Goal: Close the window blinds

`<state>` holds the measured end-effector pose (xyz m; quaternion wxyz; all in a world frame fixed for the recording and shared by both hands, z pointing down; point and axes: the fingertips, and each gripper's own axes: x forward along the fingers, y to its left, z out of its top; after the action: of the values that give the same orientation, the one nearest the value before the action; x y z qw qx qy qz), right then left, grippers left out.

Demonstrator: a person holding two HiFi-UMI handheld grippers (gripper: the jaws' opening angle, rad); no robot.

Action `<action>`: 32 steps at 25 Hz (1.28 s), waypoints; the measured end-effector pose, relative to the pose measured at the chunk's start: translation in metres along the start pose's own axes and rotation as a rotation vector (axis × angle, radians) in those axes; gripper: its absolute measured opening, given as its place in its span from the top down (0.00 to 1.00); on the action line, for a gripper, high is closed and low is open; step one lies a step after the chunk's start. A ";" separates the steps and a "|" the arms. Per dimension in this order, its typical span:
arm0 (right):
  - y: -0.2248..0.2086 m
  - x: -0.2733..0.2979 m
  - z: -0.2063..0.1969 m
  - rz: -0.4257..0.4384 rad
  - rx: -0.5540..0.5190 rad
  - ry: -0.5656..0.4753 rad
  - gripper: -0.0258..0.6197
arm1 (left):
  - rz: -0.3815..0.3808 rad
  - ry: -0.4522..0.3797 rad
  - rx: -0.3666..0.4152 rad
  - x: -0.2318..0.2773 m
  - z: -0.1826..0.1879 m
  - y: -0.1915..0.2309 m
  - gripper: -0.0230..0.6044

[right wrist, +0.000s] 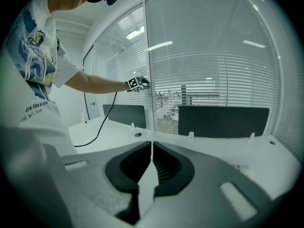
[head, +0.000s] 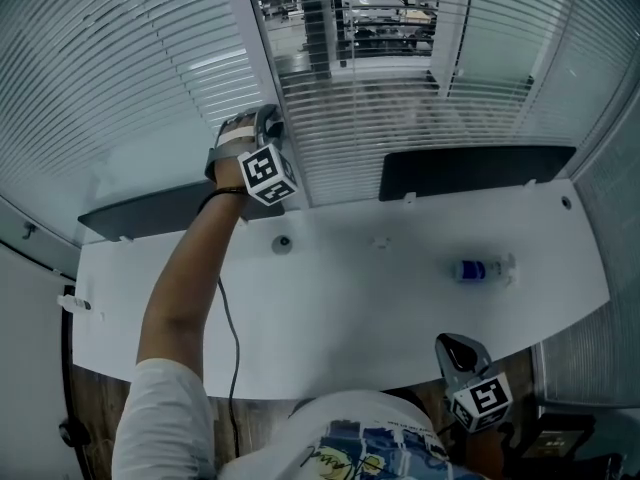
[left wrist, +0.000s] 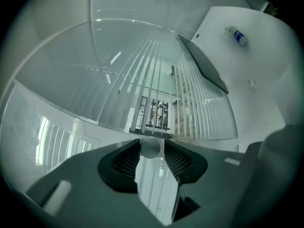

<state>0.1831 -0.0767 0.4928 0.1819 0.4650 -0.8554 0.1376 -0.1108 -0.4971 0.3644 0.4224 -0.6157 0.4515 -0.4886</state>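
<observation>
White slatted window blinds (head: 380,128), upper centre: light, flimsy slats. Grip the stiff, pale round wand knob (left wrist: 151,149) sitting between my released left tongs (left wrist: 152,143). Right tongs (right wrist: 152,144) clenched, empty.

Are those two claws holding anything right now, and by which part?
Nothing firmly held. The left gripper has its jaws apart around a round white knob, probably the blind wand's end, seemingly without pinching it. The right gripper is shut and empty.
</observation>
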 end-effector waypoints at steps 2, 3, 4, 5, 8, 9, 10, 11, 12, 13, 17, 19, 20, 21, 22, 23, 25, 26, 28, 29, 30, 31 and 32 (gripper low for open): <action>-0.002 -0.001 -0.003 -0.005 -0.003 0.006 0.94 | 0.008 -0.001 0.011 0.003 0.000 -0.001 0.76; -0.003 -0.001 -0.005 -0.005 -0.005 0.008 0.94 | 0.012 0.001 0.009 0.003 0.000 0.000 0.76; -0.004 -0.001 -0.006 -0.006 -0.007 0.009 0.94 | 0.017 0.001 0.005 0.002 0.000 0.000 0.76; -0.004 -0.001 -0.005 -0.006 -0.008 0.006 0.94 | 0.021 0.001 -0.001 0.002 0.001 0.001 0.76; -0.002 0.001 -0.001 -0.002 -0.009 0.005 0.94 | 0.031 -0.007 -0.067 0.000 0.000 0.003 0.76; -0.001 0.002 -0.002 -0.001 -0.009 0.008 0.94 | 0.032 -0.011 -0.118 0.000 -0.001 0.004 0.76; -0.001 0.002 -0.001 0.002 -0.009 0.007 0.94 | 0.033 -0.014 -0.180 0.000 -0.001 0.005 0.76; 0.000 0.003 0.000 0.004 -0.011 0.004 0.94 | 0.036 -0.015 -0.245 0.000 -0.002 0.007 0.76; 0.000 0.003 0.001 0.007 -0.013 0.002 0.94 | 0.041 -0.013 -0.305 -0.001 -0.002 0.008 0.76; 0.000 0.004 0.001 0.009 -0.014 0.002 0.94 | 0.047 -0.009 -0.358 -0.001 -0.003 0.009 0.76; -0.003 0.003 0.000 0.003 -0.009 0.006 0.94 | 0.065 -0.007 -0.535 -0.003 -0.005 0.012 0.76; -0.002 0.004 0.000 0.004 -0.012 0.005 0.94 | 0.065 -0.011 -0.612 -0.004 -0.007 0.013 0.76; -0.001 0.005 -0.001 0.008 -0.014 0.004 0.94 | 0.065 -0.013 -0.650 -0.004 -0.008 0.014 0.76; 0.000 0.005 -0.001 0.011 -0.016 0.004 0.94 | 0.065 -0.016 -0.690 -0.005 -0.008 0.015 0.76; 0.001 0.005 0.000 0.014 -0.017 0.004 0.94 | 0.065 -0.019 -0.733 -0.006 -0.009 0.015 0.76; 0.001 0.005 0.001 0.016 -0.018 0.002 0.94 | 0.066 -0.022 -0.778 -0.007 -0.010 0.016 0.76; 0.002 0.006 0.002 0.019 -0.019 -0.001 0.94 | 0.068 -0.028 -0.865 -0.009 -0.011 0.017 0.76; 0.001 0.006 0.002 0.020 -0.018 -0.001 0.94 | 0.069 -0.030 -0.903 -0.010 -0.011 0.018 0.76; 0.001 0.006 0.004 0.019 -0.016 -0.002 0.94 | 0.070 -0.033 -0.969 -0.010 -0.013 0.020 0.76; 0.001 0.007 0.004 0.020 -0.016 -0.002 0.94 | 0.070 -0.034 -0.999 -0.010 -0.013 0.020 0.76; 0.000 0.007 0.005 0.020 -0.017 -0.002 0.94 | 0.070 -0.037 -1.031 -0.010 -0.014 0.021 0.76; 0.000 0.007 0.005 0.020 -0.016 0.000 0.94 | 0.071 -0.041 -1.066 -0.010 -0.014 0.021 0.76; -0.001 0.008 0.004 0.019 -0.015 0.001 0.94 | 0.073 -0.047 -1.107 -0.010 -0.015 0.022 0.76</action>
<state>0.1793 -0.0848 0.4923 0.1845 0.4553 -0.8607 0.1334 -0.1296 -0.4939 0.3434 0.0624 -0.7404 0.6523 -0.1495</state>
